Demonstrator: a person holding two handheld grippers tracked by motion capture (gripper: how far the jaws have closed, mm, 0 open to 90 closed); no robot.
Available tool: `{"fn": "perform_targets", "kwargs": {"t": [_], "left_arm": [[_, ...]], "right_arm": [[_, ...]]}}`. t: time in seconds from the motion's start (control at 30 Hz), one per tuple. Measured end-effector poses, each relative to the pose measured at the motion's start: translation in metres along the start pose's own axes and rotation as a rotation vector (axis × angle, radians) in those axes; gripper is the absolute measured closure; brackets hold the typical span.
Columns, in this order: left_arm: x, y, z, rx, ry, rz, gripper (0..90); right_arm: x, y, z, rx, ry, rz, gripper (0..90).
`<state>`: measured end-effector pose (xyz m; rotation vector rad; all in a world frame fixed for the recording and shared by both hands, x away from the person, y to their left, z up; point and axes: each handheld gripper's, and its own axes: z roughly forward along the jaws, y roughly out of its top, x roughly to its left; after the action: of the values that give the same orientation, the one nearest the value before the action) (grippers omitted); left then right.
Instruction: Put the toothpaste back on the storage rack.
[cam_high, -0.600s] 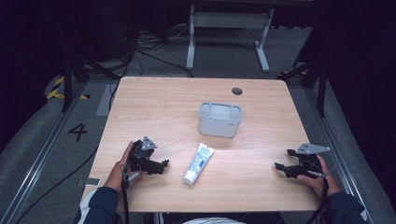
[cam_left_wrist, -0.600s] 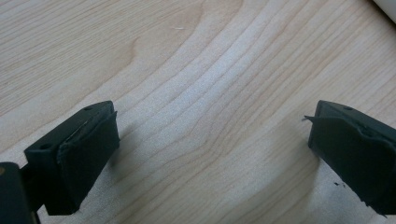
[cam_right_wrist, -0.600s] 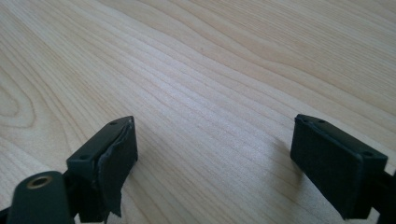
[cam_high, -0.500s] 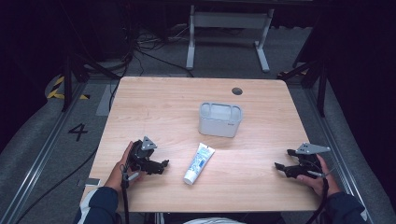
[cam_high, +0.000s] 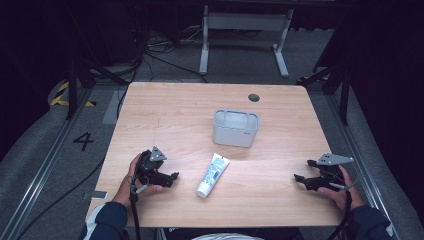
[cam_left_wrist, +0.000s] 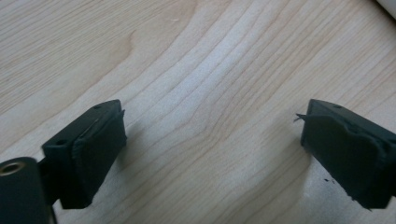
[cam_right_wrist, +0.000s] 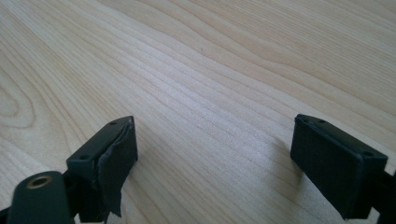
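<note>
A white and blue tube (cam_high: 212, 174) lies flat on the wooden table (cam_high: 175, 115), near its front edge. Just behind it stands a grey open-topped holder (cam_high: 235, 128). My left gripper (cam_high: 173, 176) rests on the table left of the tube, held by a hand, its tips pointing at the tube. In the left gripper view my left gripper (cam_left_wrist: 212, 144) stands open over bare wood, close to the surface. My right gripper (cam_high: 299, 178) rests near the table's right front corner. In the right gripper view my right gripper (cam_right_wrist: 215, 158) is open too, with only wood between the jaws.
A dark round hole (cam_high: 254, 97) sits near the table's back edge. Behind the table stands a white metal frame (cam_high: 245, 30) on the dark floor, with cables (cam_high: 160, 50) beside it. A floor mark "4" (cam_high: 83, 141) lies to the left.
</note>
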<state>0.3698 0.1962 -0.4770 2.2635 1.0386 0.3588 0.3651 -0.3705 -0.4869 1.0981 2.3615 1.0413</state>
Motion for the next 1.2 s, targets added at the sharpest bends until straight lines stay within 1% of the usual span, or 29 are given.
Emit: {"fn": "perform_targets", "kwargs": {"t": [0.03,0.07,0.1,0.13,0.17,0.2,0.23,0.3,0.33,0.37,0.4,0.43,0.47,0.5,0.53,0.57,0.6,0.63,0.7,0.73,0.77,0.83,0.9,0.97,1.03,1.1,1.2], "left_arm": [[-0.001,0.001,-0.002,0.011,-0.002,0.009,12.3],[-0.002,0.001,-0.003,0.018,-0.001,0.008,16.7],[-0.003,0.002,-0.004,0.035,0.001,0.006,17.2],[-0.003,0.003,-0.004,0.041,0.005,0.016,15.9],[-0.005,0.004,-0.004,0.048,-0.014,0.009,16.2],[-0.005,0.006,-0.005,0.059,-0.025,0.017,17.7],[-0.006,0.007,-0.005,0.061,-0.029,0.029,17.5],[-0.009,0.007,-0.004,0.060,-0.029,0.028,17.6],[-0.010,0.008,-0.005,0.071,-0.028,0.051,17.6],[-0.014,0.009,-0.005,0.065,-0.035,0.048,17.7],[-0.014,0.009,-0.005,0.065,-0.035,0.048,18.0],[-0.016,0.011,-0.006,0.057,-0.044,0.051,18.1],[-0.017,0.012,-0.008,0.064,-0.046,0.062,18.4],[-0.017,0.012,-0.008,0.064,-0.046,0.062,18.8],[-0.019,0.013,-0.008,0.051,-0.042,0.062,18.8],[-0.020,0.014,-0.010,0.050,-0.037,0.073,19.1],[-0.022,0.015,-0.010,0.052,-0.046,0.065,19.2],[-0.023,0.016,-0.011,0.049,-0.041,0.083,19.5],[-0.025,0.017,-0.012,0.040,-0.059,0.074,19.5],[-0.026,0.019,-0.013,0.042,-0.062,0.078,20.1],[-0.026,0.020,-0.013,0.041,-0.056,0.087,20.1],[-0.030,0.022,-0.015,0.029,-0.070,0.096,20.3],[-0.033,0.025,-0.016,0.027,-0.062,0.107,20.3],[-0.034,0.026,-0.016,0.031,-0.057,0.110,20.3],[-0.035,0.027,-0.016,0.020,-0.067,0.103,20.5],[-0.036,0.029,-0.017,0.021,-0.064,0.110,20.6],[-0.039,0.031,-0.018,0.011,-0.081,0.108,20.6]], "right_arm": [[0.000,0.000,0.000,0.001,0.000,0.001,14.8],[0.000,0.001,0.001,0.000,0.003,-0.002,14.8],[-0.001,0.001,0.001,-0.001,0.004,-0.004,14.8],[-0.001,0.001,0.001,-0.001,0.005,-0.004,14.8],[-0.001,0.001,0.001,-0.001,0.005,-0.005,14.8],[-0.001,0.001,0.001,-0.001,0.004,-0.005,14.8],[-0.001,0.001,0.001,-0.001,0.004,-0.005,14.9],[0.000,0.001,0.001,-0.001,0.004,-0.004,14.9],[0.000,0.001,0.001,-0.001,0.004,-0.005,14.9],[-0.001,0.001,0.001,-0.001,0.005,-0.004,15.0],[-0.001,0.001,0.001,-0.001,0.005,-0.004,15.0],[-0.001,0.001,0.001,-0.001,0.006,-0.005,14.9],[-0.001,0.001,0.001,-0.001,0.006,-0.005,14.9],[-0.001,0.001,0.001,-0.001,0.006,-0.005,14.9],[-0.001,0.001,0.001,-0.001,0.006,-0.005,14.9],[-0.001,0.001,0.001,-0.001,0.006,-0.005,14.9],[-0.001,0.001,0.001,-0.001,0.005,-0.005,14.9],[-0.001,0.001,0.001,-0.001,0.005,-0.004,14.9],[-0.001,0.001,0.001,-0.001,0.005,-0.005,14.9],[-0.001,0.001,0.001,-0.001,0.005,-0.005,14.9],[-0.001,0.001,0.001,-0.001,0.005,-0.005,14.9],[-0.001,0.001,0.001,-0.001,0.005,-0.005,14.9],[-0.001,0.001,0.001,-0.001,0.006,-0.005,14.9],[-0.001,0.001,0.001,-0.001,0.005,-0.005,14.9],[-0.001,0.001,0.001,-0.001,0.005,-0.005,15.0],[-0.001,0.001,0.001,-0.001,0.005,-0.005,14.9],[-0.001,0.001,0.001,-0.001,0.005,-0.005,14.9]]}}
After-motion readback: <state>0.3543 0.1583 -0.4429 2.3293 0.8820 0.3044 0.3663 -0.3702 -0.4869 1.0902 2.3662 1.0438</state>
